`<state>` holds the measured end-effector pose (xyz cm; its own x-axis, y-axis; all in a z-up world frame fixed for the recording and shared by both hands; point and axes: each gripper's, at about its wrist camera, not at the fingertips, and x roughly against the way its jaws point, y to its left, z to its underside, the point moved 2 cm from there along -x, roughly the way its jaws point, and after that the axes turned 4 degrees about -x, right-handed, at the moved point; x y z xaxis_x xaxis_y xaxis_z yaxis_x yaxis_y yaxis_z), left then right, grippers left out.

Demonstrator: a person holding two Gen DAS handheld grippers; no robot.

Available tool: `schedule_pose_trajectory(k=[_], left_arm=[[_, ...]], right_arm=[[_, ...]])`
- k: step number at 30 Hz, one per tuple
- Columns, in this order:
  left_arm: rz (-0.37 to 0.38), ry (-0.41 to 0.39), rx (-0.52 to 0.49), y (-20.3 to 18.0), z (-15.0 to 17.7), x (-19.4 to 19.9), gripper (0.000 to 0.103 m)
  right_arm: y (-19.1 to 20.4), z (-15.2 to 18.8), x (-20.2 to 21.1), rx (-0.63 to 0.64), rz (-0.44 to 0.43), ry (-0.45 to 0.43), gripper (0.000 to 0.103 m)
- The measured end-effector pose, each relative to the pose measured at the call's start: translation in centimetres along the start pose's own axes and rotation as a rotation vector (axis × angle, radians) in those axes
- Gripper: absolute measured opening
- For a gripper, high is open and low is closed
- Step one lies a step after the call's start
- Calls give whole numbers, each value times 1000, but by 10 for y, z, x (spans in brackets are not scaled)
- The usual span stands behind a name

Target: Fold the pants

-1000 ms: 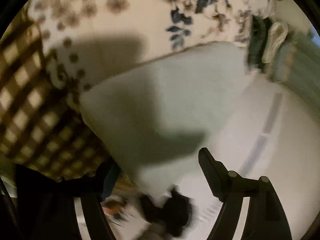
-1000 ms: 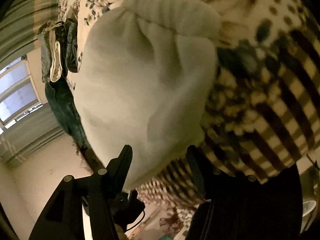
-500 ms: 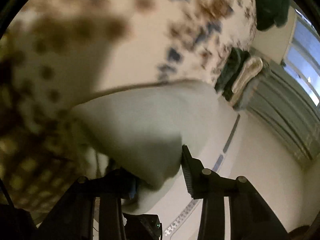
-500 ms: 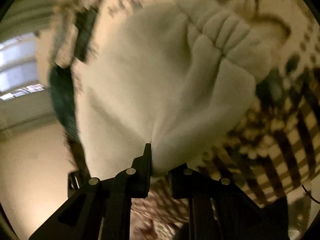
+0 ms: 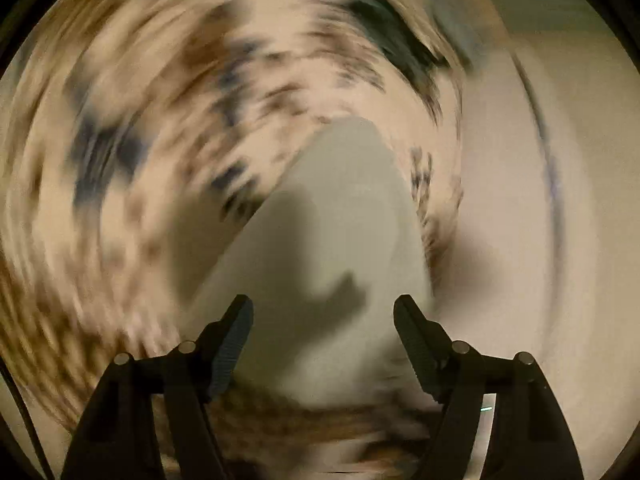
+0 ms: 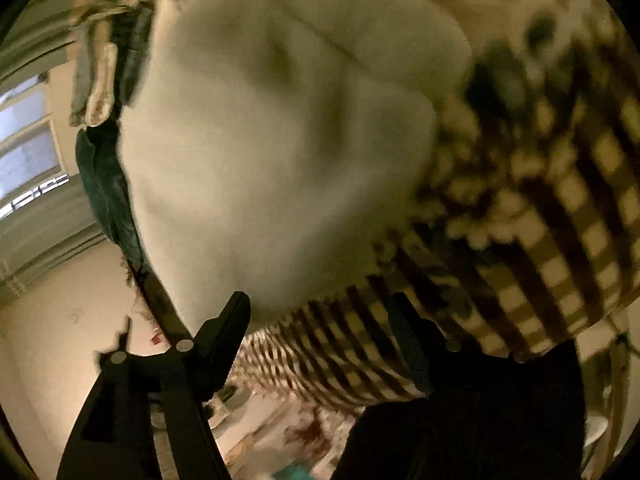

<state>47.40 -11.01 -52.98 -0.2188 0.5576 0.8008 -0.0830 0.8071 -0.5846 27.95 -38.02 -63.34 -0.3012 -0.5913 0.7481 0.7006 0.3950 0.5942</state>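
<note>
The pale grey-white pants (image 6: 280,140) lie folded in a bundle on the flowered bedspread (image 6: 500,4). In the left wrist view, which is badly blurred by a roll, the pants (image 5: 340,208) show as a pale wedge ahead of my left gripper (image 5: 323,312). Its jaws are opening and stand wide apart above the cloth, with nothing pressed between them. My right gripper (image 6: 320,312) hovers just past the near edge of the bundle. Its jaws are also opening, and no cloth is caught between its fingers (image 6: 230,320).
A brown checked blanket (image 6: 560,220) lies to the right of the pants. Dark green clothes (image 6: 104,184) and a pale garment (image 6: 100,84) are heaped at the bed's far edge. A window (image 6: 28,152) and bare floor (image 6: 52,340) lie to the left.
Both grippers closed on the pants' edge half a second ago and have since let go and opened. The left gripper has lifted and rolled; the right has barely moved.
</note>
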Motion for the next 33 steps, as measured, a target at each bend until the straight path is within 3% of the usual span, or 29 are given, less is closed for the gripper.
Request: schedule_pose_trajectory(k=[2, 4, 6, 8, 9, 11, 13, 17, 19, 22, 26, 29, 31, 33], left_arm=[[-75, 19, -166, -33, -26, -16, 71], [-114, 31, -302, -60, -54, -36, 71], [-140, 31, -376, -71, -80, -56, 71], [-212, 73, -418, -72, -107, -89, 71], [-267, 121, -423, -66, -116, -108, 71], [-305, 230, -380, -42, -127, -143, 71], [-341, 266, -323, -12, -130, -160, 74], [-248, 317, -155, 37, -124, -176, 94], [-242, 296, -152, 40, -117, -176, 96], [-231, 254, -156, 27, -113, -160, 96], [-127, 149, -219, -1, -98, -100, 94], [-106, 153, -272, -14, -73, -69, 99], [-127, 137, -325, -20, -45, -52, 99], [-185, 180, -366, -18, -20, -50, 99]], right_arm=[[23, -4, 41, 106, 87, -178, 74], [54, -10, 63, 214, 123, -296, 74], [88, -30, 62, 324, 196, -329, 74], [112, -54, 42, 351, 181, -282, 71], [123, -68, 24, 345, 183, -264, 69], [134, -91, -10, 357, 181, -206, 66], [136, -102, -47, 360, 203, -169, 64], [120, -119, -72, 353, 212, -177, 63], [107, -126, -76, 322, 172, -170, 64], [107, -130, -84, 365, 193, -156, 64], [121, -127, -43, 342, 133, -101, 68], [117, -108, 4, 353, 99, -176, 88], [98, -90, 26, 331, 133, -203, 89], [71, -74, 35, 258, 156, -182, 89]])
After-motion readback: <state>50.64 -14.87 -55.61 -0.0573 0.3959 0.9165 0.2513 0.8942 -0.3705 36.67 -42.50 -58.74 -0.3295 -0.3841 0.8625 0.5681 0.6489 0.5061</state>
